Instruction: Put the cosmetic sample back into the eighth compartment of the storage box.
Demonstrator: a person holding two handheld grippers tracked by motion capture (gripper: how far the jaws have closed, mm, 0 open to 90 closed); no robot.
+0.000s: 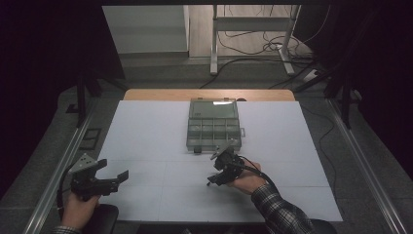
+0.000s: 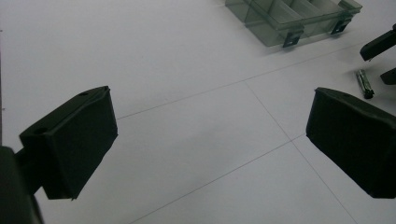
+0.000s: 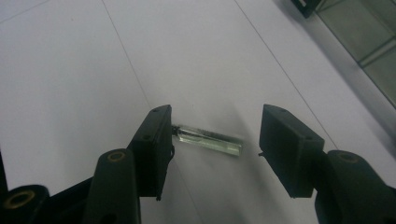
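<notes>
On white table (image 1: 146, 126): 1 clear compartment box (image 1: 214, 127), lid open, upper centre of the high view; 1 small glass tube (image 3: 210, 140) lying flat between the spread jaws of the right gripper (image 3: 215, 140), lower centre; left gripper (image 1: 109, 170), lower left, jaws wide apart, empty.

table (image 1: 146, 146) white | box (image 1: 214, 127) clear grey-green | sleeve (image 1: 280, 209) plaid | tube (image 3: 212, 140) clear w/ dark tip
</notes>
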